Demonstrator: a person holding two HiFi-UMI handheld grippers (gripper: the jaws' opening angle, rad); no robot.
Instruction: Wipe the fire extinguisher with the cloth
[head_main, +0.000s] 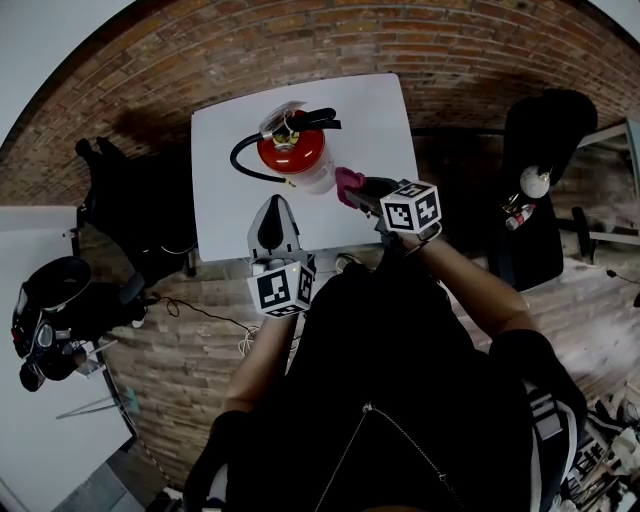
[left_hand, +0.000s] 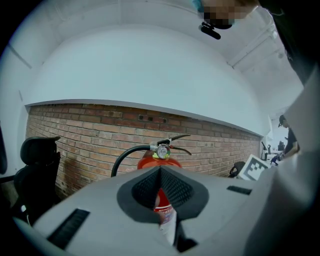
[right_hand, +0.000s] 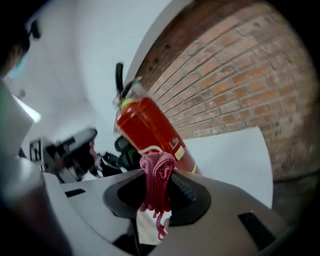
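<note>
A red fire extinguisher (head_main: 292, 150) with a black hose and handle stands upright on the small white table (head_main: 228, 210). It shows ahead of the jaws in the left gripper view (left_hand: 159, 161) and in the right gripper view (right_hand: 150, 131). My right gripper (head_main: 350, 189) is shut on a pink cloth (head_main: 347, 182), bunched between its jaws (right_hand: 157, 182), and the cloth sits against the extinguisher's right side. My left gripper (head_main: 273, 214) hovers just in front of the extinguisher, jaws shut on nothing.
Brick floor surrounds the table. A black office chair (head_main: 545, 150) stands to the right, another black chair (head_main: 125, 195) to the left. Dark gear (head_main: 50, 310) lies at lower left by a white surface.
</note>
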